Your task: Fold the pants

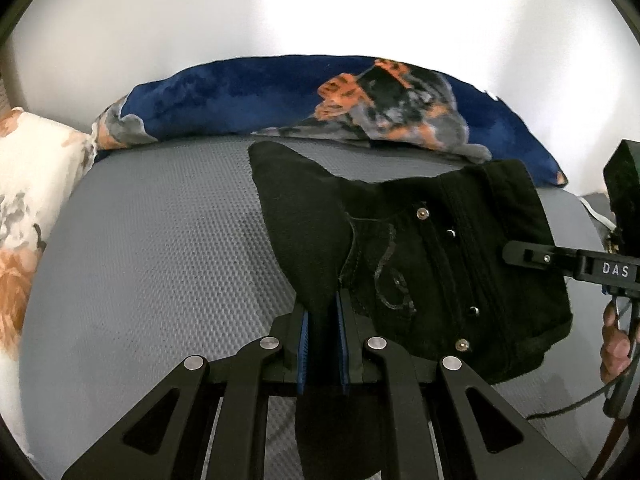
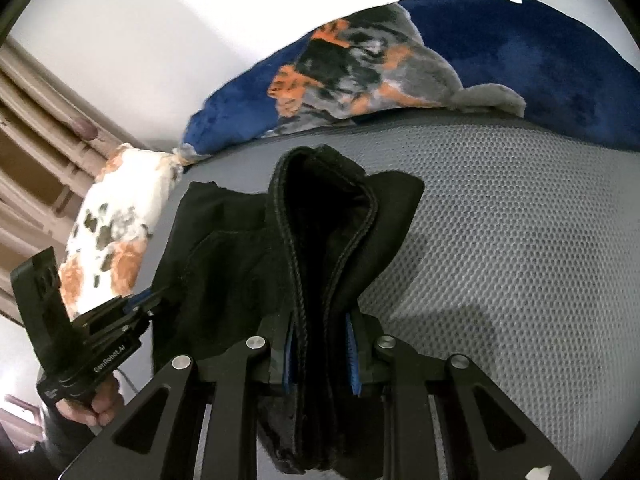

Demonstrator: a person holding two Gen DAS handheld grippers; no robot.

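Black pants [image 1: 432, 256] with metal studs and a stitched pocket are held up over a grey mesh bed surface [image 1: 160, 264]. My left gripper [image 1: 322, 320] is shut on a fold of the pants at their left side. My right gripper [image 2: 322, 344] is shut on the thick waistband edge of the pants [image 2: 320, 240]. In the left wrist view the right gripper [image 1: 532, 257] clamps the pants' right edge. In the right wrist view the left gripper [image 2: 140, 304] grips the pants' left edge.
A blue, grey and orange blanket [image 1: 320, 100] lies bunched along the back of the bed. A white floral pillow [image 1: 28, 200] sits at the left. A white wall is behind. Wooden furniture [image 2: 36, 152] stands beyond the bed's left side.
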